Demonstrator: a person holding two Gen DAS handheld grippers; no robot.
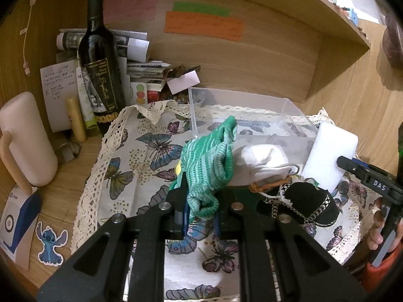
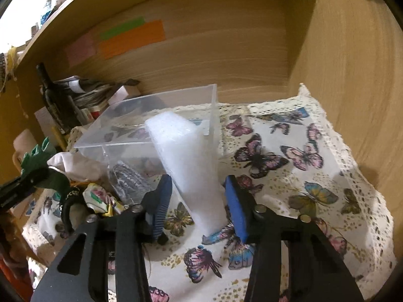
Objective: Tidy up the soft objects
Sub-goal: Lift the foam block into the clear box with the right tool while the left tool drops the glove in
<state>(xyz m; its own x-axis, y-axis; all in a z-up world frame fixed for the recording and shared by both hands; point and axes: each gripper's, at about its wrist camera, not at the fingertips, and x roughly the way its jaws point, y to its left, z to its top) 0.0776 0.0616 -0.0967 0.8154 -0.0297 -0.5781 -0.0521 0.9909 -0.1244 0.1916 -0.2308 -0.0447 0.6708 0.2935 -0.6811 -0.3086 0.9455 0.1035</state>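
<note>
The left gripper (image 1: 200, 209) is clamped tight on a green knitted cloth (image 1: 210, 166), but only by a low fold, so the cloth could slip free when lifted. The right gripper (image 2: 199, 209) stands half open around a white foam block (image 2: 187, 161) leaning against the clear box (image 2: 161, 123); whether its pads touch the foam is hard to tell, and a loose hold would drop it. The box looks empty. A white cloth bundle (image 1: 262, 159) lies beside it.
</note>
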